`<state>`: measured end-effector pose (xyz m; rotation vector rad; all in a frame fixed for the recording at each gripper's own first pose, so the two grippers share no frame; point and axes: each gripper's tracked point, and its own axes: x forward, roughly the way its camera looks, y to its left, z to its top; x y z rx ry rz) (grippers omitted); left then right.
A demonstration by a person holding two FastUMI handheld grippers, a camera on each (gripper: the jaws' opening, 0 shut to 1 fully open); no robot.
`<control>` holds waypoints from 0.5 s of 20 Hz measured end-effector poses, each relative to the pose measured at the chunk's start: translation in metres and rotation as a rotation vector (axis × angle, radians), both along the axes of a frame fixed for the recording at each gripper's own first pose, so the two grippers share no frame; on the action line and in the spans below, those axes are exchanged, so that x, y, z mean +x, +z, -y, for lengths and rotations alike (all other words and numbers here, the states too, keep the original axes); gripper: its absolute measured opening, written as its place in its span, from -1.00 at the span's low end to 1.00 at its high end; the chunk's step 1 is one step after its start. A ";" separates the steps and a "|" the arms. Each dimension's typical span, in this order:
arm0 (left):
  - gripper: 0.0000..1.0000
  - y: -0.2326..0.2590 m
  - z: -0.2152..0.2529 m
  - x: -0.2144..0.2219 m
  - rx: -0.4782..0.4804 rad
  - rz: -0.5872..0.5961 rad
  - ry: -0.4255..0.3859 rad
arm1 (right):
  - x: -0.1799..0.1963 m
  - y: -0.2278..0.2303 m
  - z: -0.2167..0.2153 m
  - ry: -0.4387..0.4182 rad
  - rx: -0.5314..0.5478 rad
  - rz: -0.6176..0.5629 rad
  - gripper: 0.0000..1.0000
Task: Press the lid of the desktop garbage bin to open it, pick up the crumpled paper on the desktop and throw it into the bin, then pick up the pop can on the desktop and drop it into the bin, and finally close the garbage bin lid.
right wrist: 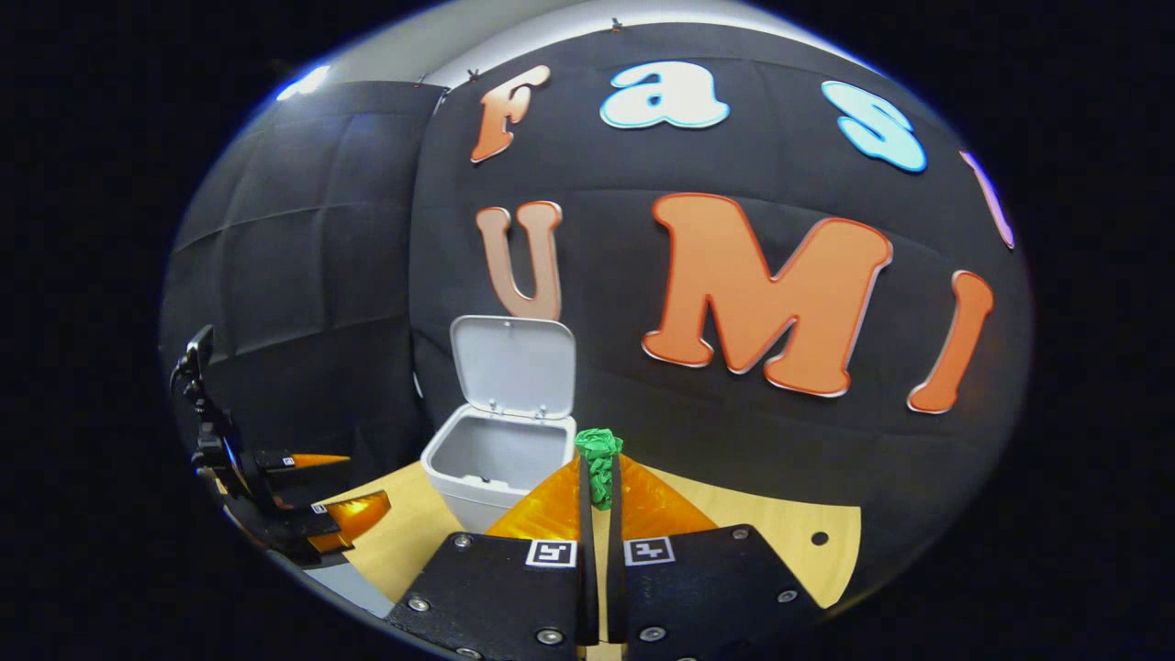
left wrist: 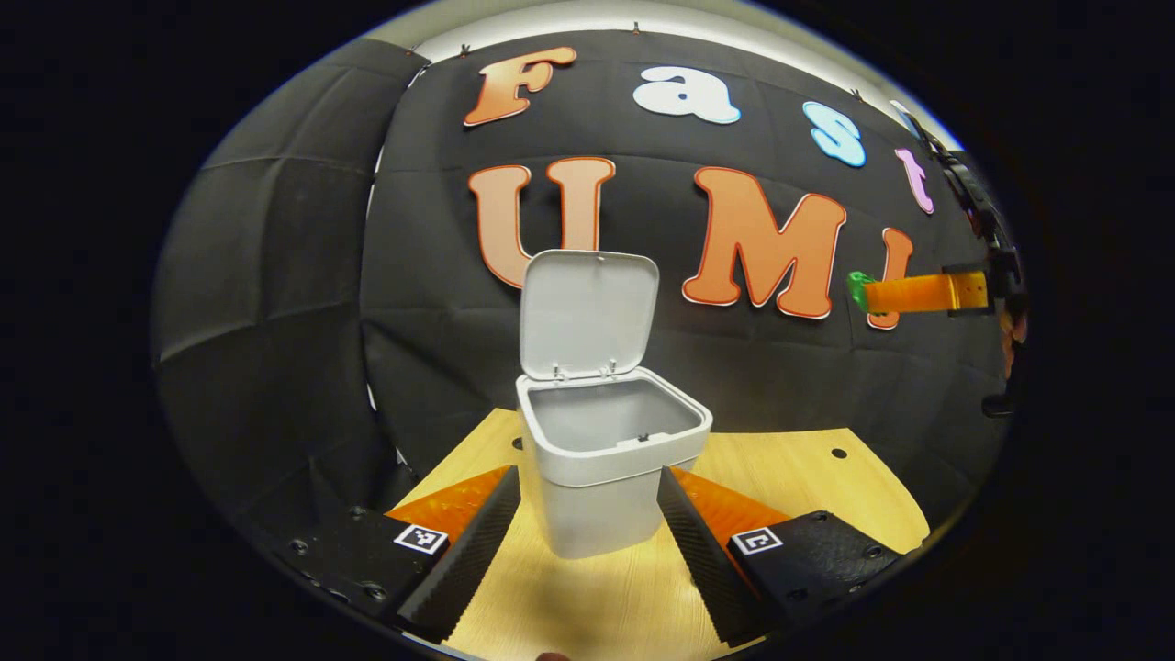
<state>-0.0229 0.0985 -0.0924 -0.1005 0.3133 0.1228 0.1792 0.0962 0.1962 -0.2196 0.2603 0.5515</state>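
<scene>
Small grey plastic desktop bin (left wrist: 601,477) on a light wooden tabletop (left wrist: 808,487), hinged lid (left wrist: 587,314) raised upright at its back edge, inside looking bare. Left gripper (left wrist: 587,542) spread wide, released, one finger (left wrist: 464,551) either side of the bin's base without touching. Right gripper (right wrist: 599,477) clenched on a crumpled green paper ball (right wrist: 598,450), held up in the air right of the bin, above rim height, well apart from it.

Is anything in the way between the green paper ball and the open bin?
Nothing: in the left gripper view, the crumpled paper, pinched in the right gripper, hangs beside the open bin, with bare wall cloth between.
</scene>
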 end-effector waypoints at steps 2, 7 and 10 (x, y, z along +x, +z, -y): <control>0.92 -0.001 -0.016 -0.008 0.008 -0.004 0.022 | 0.004 -0.002 -0.033 0.050 0.021 -0.012 -0.92; 0.92 -0.007 -0.058 -0.028 0.020 -0.013 0.086 | 0.029 -0.028 -0.096 0.107 0.044 -0.062 -0.92; 0.92 -0.016 -0.082 -0.042 0.014 -0.034 0.122 | 0.044 -0.050 -0.122 0.113 0.030 -0.091 -0.92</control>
